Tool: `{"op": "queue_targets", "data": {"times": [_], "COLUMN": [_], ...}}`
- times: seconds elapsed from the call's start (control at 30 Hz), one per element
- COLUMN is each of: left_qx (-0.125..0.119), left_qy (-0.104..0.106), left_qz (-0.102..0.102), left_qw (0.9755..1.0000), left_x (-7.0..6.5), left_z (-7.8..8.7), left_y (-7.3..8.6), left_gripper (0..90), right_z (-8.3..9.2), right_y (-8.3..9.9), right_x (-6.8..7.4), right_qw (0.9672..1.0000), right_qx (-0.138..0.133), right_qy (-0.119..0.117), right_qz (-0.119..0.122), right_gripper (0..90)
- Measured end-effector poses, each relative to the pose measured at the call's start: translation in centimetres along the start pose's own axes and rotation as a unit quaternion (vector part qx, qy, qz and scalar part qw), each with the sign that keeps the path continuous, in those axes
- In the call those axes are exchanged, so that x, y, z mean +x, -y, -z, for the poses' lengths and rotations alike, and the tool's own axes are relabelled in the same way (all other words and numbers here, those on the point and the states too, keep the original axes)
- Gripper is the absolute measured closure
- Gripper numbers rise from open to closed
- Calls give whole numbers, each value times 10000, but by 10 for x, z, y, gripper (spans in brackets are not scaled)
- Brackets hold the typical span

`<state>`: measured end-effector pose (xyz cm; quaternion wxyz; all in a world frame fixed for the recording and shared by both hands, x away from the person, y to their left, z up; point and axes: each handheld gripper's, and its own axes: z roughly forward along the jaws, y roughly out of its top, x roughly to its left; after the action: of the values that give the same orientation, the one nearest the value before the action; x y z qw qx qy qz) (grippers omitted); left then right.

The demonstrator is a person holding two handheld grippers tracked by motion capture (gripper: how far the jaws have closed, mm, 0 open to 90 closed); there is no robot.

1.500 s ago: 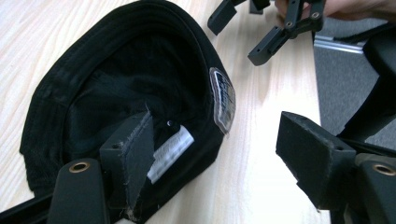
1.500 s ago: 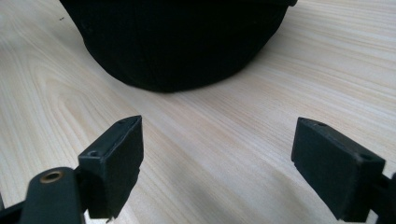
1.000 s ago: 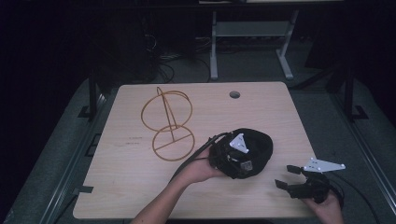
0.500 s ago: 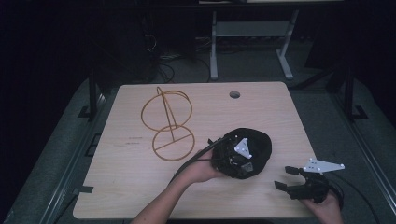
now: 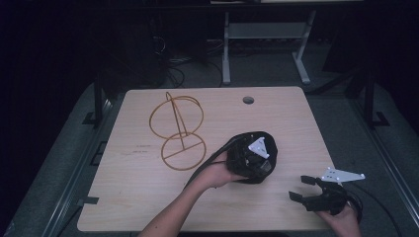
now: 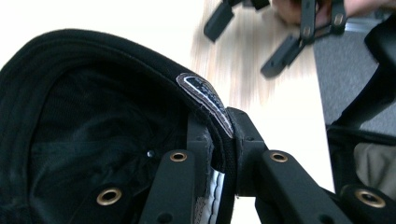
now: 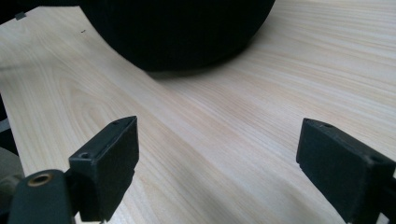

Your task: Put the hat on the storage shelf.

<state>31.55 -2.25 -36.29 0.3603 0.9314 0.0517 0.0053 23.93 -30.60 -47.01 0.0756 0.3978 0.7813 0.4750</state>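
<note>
A black cap (image 5: 240, 140) lies right of centre on the wooden table (image 5: 138, 197). My left gripper (image 5: 257, 163) reaches into it from the left, its grey plate on top. In the left gripper view the jaws have just been closing and now stand shut on the cap's rim (image 6: 205, 95), pinching the band right by a small label tab. My right gripper (image 5: 300, 188) rests at the table's front right, open, nothing between its fingers. The right gripper view has the cap (image 7: 177, 28) ahead of the open right gripper (image 7: 219, 140), apart from it.
A gold wire stand (image 5: 178, 128) of two rings and an upright stands left of the cap. A cable hole (image 5: 248, 100) sits near the table's far edge. A metal frame (image 5: 262, 34) stands on the dark floor beyond.
The left gripper has shifted slightly on the cap and its jaws have come together on the rim. The right gripper has stayed where it was.
</note>
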Motion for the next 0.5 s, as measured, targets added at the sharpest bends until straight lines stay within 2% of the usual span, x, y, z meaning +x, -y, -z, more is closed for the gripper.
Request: {"op": "queue_targets", "data": {"times": [0.23, 0.27, 0.43, 0.5], "left_qx": [-284, -355, -612, -640], "left_qy": [105, 122, 130, 122], "left_qz": [152, 185, 303, 322], "left_qw": [9994, 9991, 9976, 9974], "left_x": [6, 6, 8, 9], "left_z": [14, 16, 27, 29], "left_y": [-12, -13, -22, -25], "left_gripper": [806, 806, 806, 806], "right_z": [1, 2, 3, 1], "right_y": [-5, -6, -16, -21], "right_x": [7, 9, 20, 24], "right_qw": [9997, 9996, 9983, 9971], "right_qx": [-183, -207, -467, -607], "right_qy": [-12, -75, -192, -239], "right_qz": [150, 178, 305, 397], "right_gripper": [160, 185, 216, 233]}}
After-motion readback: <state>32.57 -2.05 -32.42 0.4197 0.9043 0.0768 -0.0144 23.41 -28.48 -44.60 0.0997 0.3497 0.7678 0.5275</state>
